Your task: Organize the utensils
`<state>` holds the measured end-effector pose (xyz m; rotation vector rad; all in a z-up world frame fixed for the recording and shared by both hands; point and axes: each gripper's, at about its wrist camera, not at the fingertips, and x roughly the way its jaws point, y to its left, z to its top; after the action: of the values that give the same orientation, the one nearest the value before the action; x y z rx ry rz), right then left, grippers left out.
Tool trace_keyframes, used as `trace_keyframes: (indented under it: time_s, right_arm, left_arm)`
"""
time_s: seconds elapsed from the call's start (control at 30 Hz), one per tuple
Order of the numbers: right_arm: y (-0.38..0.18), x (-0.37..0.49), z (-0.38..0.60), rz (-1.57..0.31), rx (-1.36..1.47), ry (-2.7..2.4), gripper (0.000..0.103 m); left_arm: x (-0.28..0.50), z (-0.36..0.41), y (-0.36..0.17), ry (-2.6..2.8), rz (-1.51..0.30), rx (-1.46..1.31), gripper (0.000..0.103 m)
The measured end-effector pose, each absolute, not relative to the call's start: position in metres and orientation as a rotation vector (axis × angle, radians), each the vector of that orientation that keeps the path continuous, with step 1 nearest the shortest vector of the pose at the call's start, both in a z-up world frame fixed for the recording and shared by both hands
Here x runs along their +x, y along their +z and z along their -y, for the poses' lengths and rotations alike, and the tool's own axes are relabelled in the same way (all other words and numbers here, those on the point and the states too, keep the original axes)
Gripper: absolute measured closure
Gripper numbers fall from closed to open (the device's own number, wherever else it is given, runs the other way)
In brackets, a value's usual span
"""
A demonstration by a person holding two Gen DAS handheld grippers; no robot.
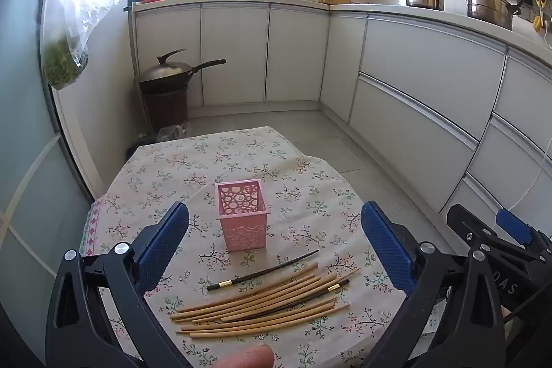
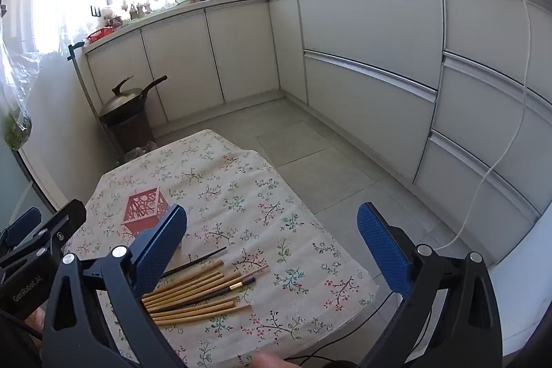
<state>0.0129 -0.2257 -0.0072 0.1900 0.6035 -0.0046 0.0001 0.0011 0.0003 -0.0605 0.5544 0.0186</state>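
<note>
A pink perforated holder point(image 1: 241, 219) stands upright and empty. Bamboo chopsticks point(image 1: 262, 302) and two black ones point(image 1: 264, 271) lie loosely at its 6 o'clock.

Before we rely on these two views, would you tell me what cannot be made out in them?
- Left wrist view: inside of the pink basket, hidden by its own near wall.
- Right wrist view: left ends of the chopsticks, covered by the right gripper finger.
- Right wrist view: the basket's lower corner, behind that same finger.
- Both views: window washed out by glare.

Chopsticks point(image 1: 265, 299) before pink holder point(image 1: 242, 215).
</note>
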Motion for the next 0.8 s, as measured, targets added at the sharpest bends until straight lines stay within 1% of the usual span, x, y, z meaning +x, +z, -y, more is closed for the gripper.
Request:
trace_keyframes:
  time_s: [0.53, 0.8]
  right_arm:
    - [-0.007, 0.013, 0.226, -0.605, 0.195, -0.002, 0.007]
    - [-0.008, 0.013, 0.225, -0.606, 0.195, -0.003, 0.007]
  left_arm:
    - [-0.008, 0.003, -0.002, 0.003, -0.554, -0.044, 0.007]
    - [0.003, -0.001, -0.007, 0.010, -0.563, -0.052, 0.007]
